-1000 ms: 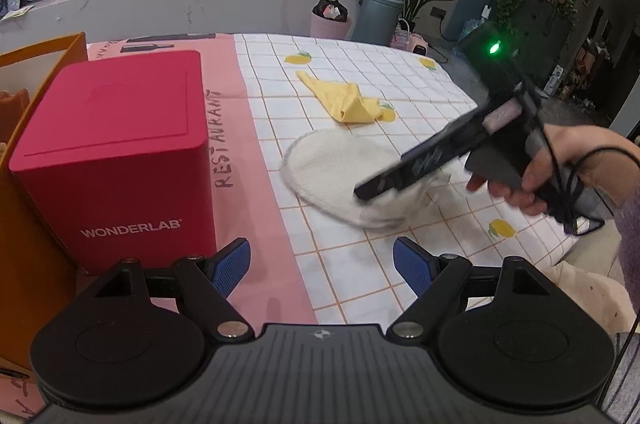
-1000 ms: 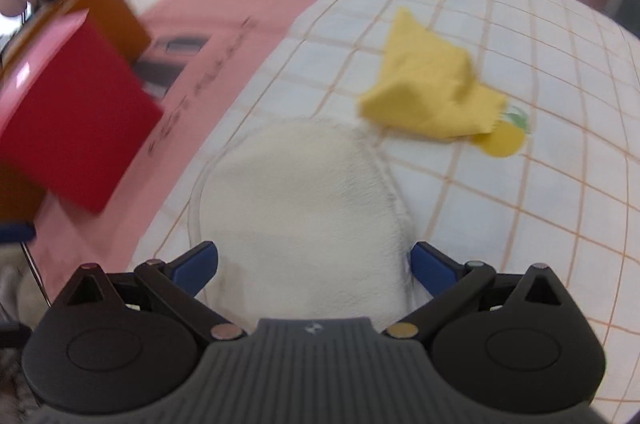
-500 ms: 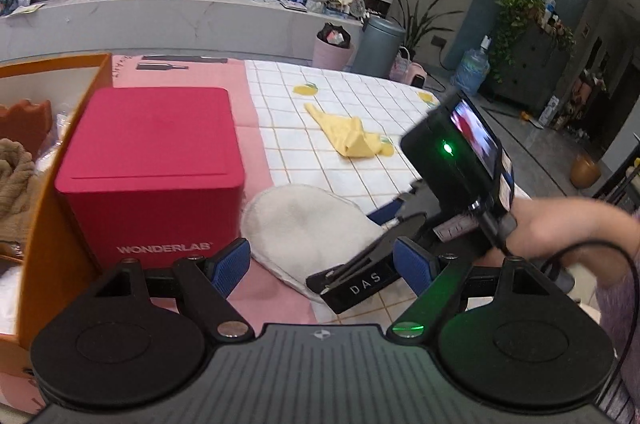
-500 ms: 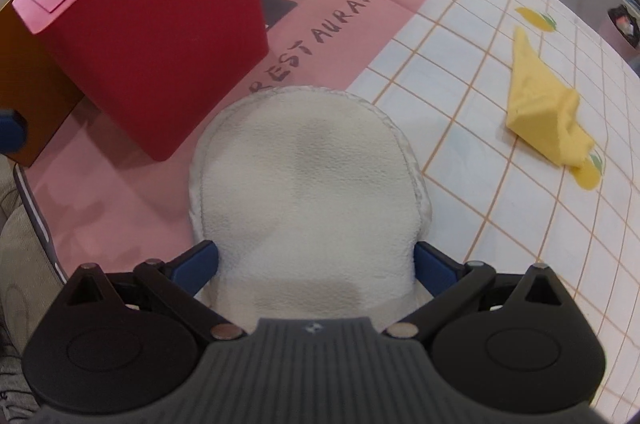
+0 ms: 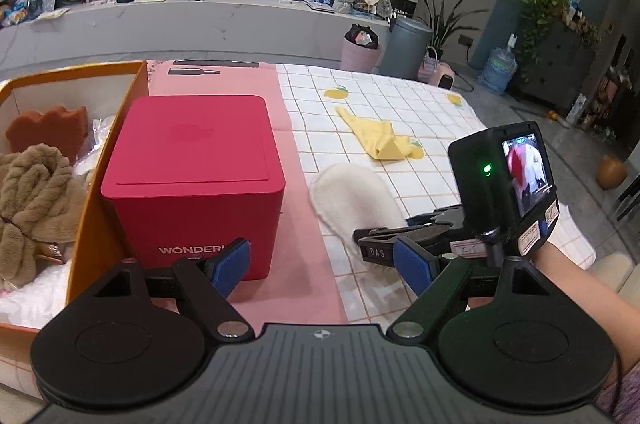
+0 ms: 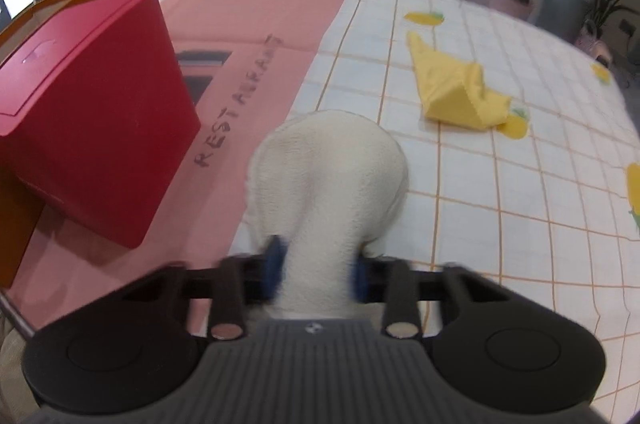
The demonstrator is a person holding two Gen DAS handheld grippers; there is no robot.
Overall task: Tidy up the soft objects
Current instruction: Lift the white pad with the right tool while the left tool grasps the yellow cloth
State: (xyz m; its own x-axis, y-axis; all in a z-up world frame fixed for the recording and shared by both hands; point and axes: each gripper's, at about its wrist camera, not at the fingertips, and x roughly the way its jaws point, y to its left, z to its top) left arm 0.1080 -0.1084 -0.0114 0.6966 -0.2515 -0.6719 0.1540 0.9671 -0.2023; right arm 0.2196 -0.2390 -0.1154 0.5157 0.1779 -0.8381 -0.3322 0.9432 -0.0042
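A white fleecy pad (image 6: 328, 168) lies on the tablecloth beside the red box; it also shows in the left wrist view (image 5: 356, 192). My right gripper (image 6: 316, 270) is shut on the pad's near edge, bunching it between the blue pads. A yellow cloth (image 6: 456, 88) lies crumpled farther back; the left wrist view (image 5: 380, 136) shows it too. My left gripper (image 5: 324, 262) is open and empty, hovering over the pink strip near the box. The right gripper (image 5: 372, 248) shows low at the pad's edge.
A red WONDERLAB box (image 5: 196, 176) stands on the pink strip. An orange bin (image 5: 108, 160) at the left holds a brown towel (image 5: 36, 192), an orange sponge (image 5: 48, 126) and white fabric. The checked tablecloth (image 5: 432, 112) ends at the right.
My right gripper has closed on the white pad's near edge; it was open around it before. The left gripper has pulled back and up, bringing the orange bin into view.
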